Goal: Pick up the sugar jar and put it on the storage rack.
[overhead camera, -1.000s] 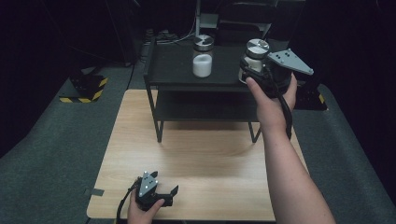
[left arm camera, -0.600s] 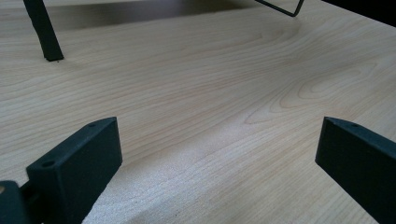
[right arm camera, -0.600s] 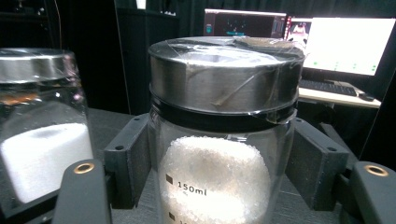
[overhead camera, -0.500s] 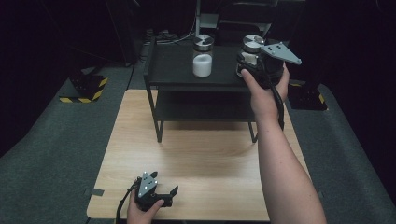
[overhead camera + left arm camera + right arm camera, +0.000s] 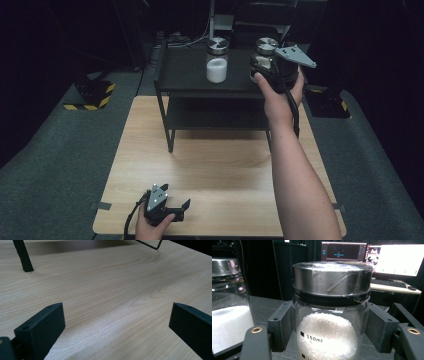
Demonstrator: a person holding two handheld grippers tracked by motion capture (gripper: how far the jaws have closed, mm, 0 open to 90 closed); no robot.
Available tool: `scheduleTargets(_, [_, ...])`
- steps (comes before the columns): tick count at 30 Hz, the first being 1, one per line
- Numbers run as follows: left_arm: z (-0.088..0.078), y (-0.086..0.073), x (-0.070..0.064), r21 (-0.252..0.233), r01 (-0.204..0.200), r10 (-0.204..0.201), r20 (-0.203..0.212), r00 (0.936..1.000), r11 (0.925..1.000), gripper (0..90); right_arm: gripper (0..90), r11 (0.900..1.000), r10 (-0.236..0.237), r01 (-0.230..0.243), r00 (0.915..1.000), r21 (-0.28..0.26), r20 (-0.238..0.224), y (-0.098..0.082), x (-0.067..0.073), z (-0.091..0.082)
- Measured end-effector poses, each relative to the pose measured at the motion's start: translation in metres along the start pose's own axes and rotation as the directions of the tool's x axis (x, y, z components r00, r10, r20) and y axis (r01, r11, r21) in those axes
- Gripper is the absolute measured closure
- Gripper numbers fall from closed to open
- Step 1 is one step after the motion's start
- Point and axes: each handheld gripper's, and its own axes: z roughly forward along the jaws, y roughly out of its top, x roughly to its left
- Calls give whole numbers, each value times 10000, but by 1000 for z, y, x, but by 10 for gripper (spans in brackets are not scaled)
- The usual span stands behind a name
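Two clear glass jars with round steel lids stand on the black two-tier metal shelf (image 5: pixel 190 75) at the far end of the pale wooden table (image 5: pixel 220 170). The right gripper (image 5: pixel 261 67) clamps the right-hand jar (image 5: pixel 329 315); the other jar (image 5: pixel 217 60) stands apart. The left gripper (image 5: pixel 172 206) rests wide open, holding nothing, on the table's near edge.

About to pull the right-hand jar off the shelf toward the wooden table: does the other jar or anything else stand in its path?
Nothing visible does. The right gripper is shut on the held jar, at the black shelf top's right end. The second jar stands apart to its left, and the wooden table in front is bare up to the left gripper.
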Motion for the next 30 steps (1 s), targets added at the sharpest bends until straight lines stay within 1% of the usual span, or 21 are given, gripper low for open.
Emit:
scheduleTargets(3, [0, 0, 0, 28, 3, -3, -1, 10000, 10000, 7, 305, 9999, 90, -90, 10000, -105, -33, -3, -1, 0])
scheduleTargets(6, [0, 0, 0, 30, -6, 6, -5, 10000, 10000, 7, 303, 9997, 6, -7, 10000, -240, -57, -7, -2, 0])
scheduleTargets(7, [0, 0, -1, 29, -12, 12, -15, 10000, 10000, 7, 304, 9996, 47, -49, 10000, -285, -86, -9, -3, 0])
scheduleTargets(21, [0, 0, 0, 27, 29, -29, -14, 10000, 10000, 7, 303, 9998, 104, -106, 9997, -138, -215, -5, -6, 0])
scheduleTargets(25, [0, 1, 0, 36, 64, -64, -2, 10000, 10000, 7, 258, 9999, -13, 7, 9993, -154, -369, -3, -9, -1])
scheduleTargets(26, [0, 1, 0, 38, 72, -72, -8, 10000, 10000, 7, 258, 9999, -13, 7, 9993, -154, -369, -3, -9, -1])
scheduleTargets(27, [0, 1, 0, 35, 60, -60, -23, 10000, 10000, 7, 230, 9997, -143, 139, 9997, -185, -219, -2, -6, -3])
scheduleTargets(29, [0, 0, 0, 18, 50, -49, -31, 10000, 10000, 7, 181, 9996, -165, 159, 9996, -251, -224, -2, -4, -5])
scheduleTargets(30, [0, 0, 0, 18, 50, -49, -31, 10000, 10000, 7, 181, 9996, -165, 159, 9996, -251, -224, -2, -4, -5])
